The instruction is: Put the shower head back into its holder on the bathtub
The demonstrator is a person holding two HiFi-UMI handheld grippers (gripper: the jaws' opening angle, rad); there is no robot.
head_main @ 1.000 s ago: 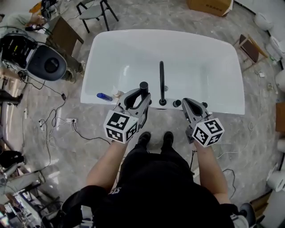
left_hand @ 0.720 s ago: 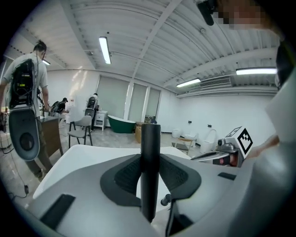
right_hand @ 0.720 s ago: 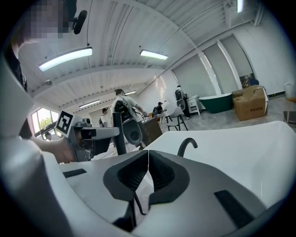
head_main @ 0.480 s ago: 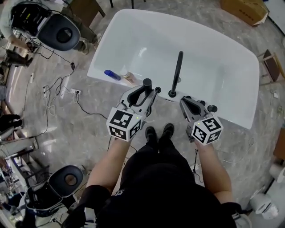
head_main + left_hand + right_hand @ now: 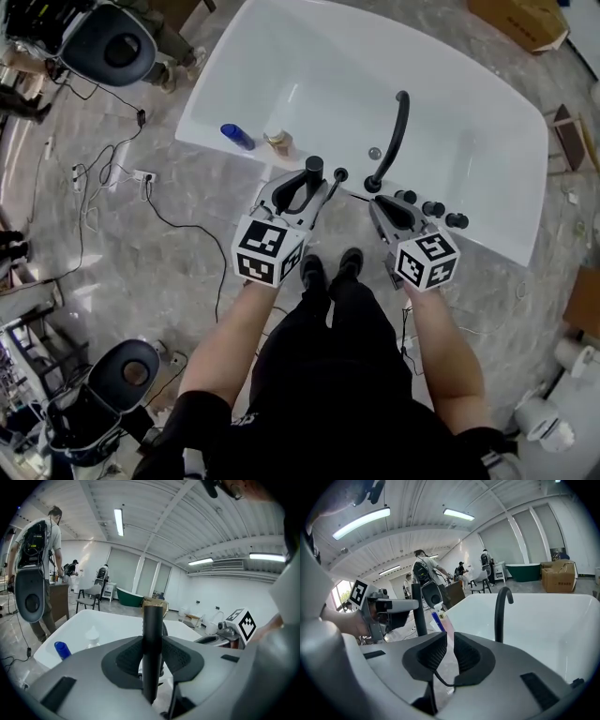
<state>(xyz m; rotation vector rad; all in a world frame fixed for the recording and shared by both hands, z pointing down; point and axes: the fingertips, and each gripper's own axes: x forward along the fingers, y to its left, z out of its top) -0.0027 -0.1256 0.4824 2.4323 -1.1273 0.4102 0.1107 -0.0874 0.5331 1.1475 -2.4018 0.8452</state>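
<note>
Black shower head point(image 5: 152, 620) gripped upright between left gripper point(image 5: 152, 645) jaws

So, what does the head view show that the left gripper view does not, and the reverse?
Only the head view: the three black knobs on the tub rim and the person's shoes. Only the left gripper view: the ceiling lights and a green bathtub far behind. Both: the white bathtub, the blue bottle, and the black shower head clamped in the left gripper.
</note>
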